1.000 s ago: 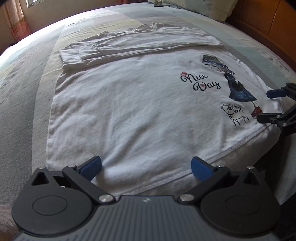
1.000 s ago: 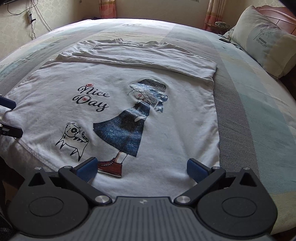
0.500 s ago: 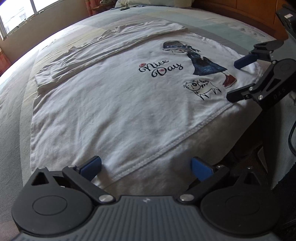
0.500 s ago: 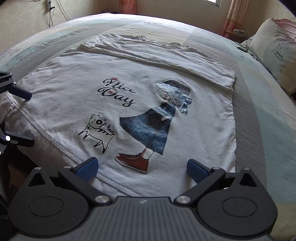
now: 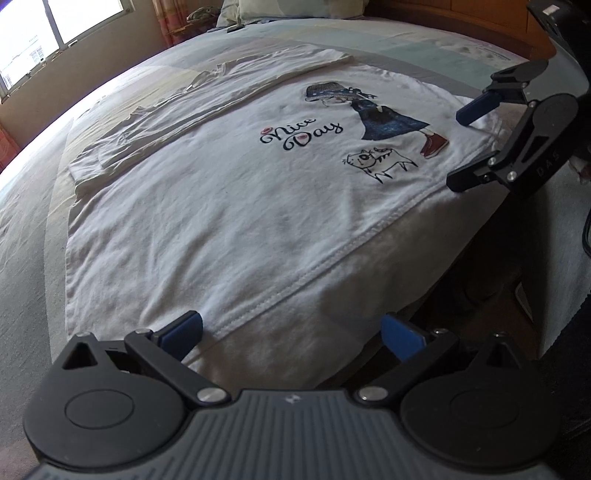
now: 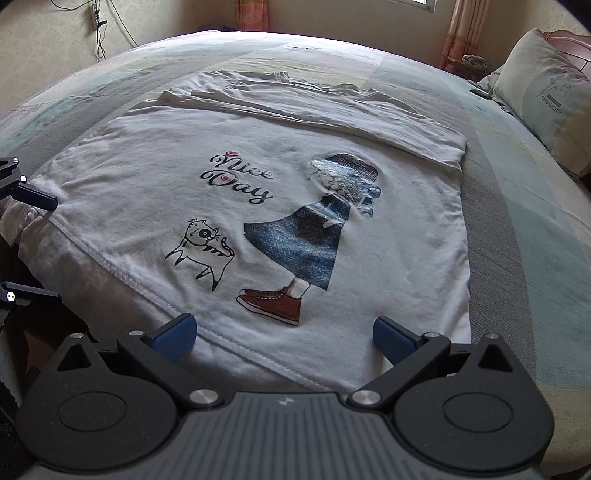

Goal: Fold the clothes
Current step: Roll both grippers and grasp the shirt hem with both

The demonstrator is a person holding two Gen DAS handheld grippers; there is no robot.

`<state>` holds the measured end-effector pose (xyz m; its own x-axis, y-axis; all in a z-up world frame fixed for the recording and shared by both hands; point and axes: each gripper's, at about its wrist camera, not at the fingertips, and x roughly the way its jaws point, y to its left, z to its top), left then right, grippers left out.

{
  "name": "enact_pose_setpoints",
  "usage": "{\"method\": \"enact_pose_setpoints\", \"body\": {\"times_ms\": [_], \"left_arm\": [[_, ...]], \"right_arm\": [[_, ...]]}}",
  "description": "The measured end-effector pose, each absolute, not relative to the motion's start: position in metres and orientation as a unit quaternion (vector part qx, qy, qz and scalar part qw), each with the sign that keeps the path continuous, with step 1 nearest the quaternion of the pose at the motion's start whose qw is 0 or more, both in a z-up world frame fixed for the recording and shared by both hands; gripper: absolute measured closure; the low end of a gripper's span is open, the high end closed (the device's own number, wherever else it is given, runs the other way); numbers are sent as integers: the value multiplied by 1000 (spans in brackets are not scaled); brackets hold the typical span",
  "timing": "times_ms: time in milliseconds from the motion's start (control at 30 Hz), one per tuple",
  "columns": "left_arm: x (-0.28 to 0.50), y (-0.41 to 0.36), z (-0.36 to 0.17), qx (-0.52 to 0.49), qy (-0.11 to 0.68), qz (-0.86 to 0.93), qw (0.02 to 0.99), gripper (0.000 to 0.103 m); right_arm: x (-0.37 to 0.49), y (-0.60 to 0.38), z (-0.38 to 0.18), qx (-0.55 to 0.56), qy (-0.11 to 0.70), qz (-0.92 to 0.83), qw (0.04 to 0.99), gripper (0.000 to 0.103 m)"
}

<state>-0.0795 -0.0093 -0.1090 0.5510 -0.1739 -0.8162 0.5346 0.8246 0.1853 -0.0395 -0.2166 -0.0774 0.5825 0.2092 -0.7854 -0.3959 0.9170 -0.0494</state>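
A white long-sleeved shirt (image 5: pixel 229 206) with a "Nice Day" print, a girl and a cat lies flat on the bed, its sleeves folded across the far part. In the left wrist view my left gripper (image 5: pixel 291 332) is open at the shirt's hem near its left corner, with nothing between the fingers. My right gripper (image 6: pixel 282 336) is open over the hem by the printed red shoe, empty too. The shirt (image 6: pixel 258 221) fills the right wrist view. Each gripper shows in the other's view: the right gripper (image 5: pixel 465 147) at the right, the left gripper (image 6: pixel 35 247) at the left edge.
The striped bed cover (image 6: pixel 517 221) spreads around the shirt. A pillow (image 6: pixel 546 99) lies at the right by the wooden headboard (image 5: pixel 461 18). The hem hangs over the bed's near edge (image 5: pixel 369 295). A window (image 5: pixel 44 33) and curtains stand beyond.
Both grippers have shifted along the hem, the views swinging so the shirt appears closer and turned. The jaws stay open and the shirt has not moved.
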Motion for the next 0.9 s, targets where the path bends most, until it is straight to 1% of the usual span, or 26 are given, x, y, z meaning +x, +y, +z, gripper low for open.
{"method": "enact_pose_setpoints", "body": {"times_ms": [200,400,600,900], "left_arm": [[-90,-19,-105,229,405,-214,859,1],[-103,-33,-104,257,373,-221,864,1],[-104,-39,-109,262,385,-228,855,1],[-107,-38,-118,246,404,-232,850,1]], "right_arm": [[-53,-209,-73,-148,417,180,878,0],[-67,-194,-71,-198,395,195,876,0],[-80,-179,-74,-219,382,218,871,0],[-101,-148,-112,-375,343,224,831,0]]}}
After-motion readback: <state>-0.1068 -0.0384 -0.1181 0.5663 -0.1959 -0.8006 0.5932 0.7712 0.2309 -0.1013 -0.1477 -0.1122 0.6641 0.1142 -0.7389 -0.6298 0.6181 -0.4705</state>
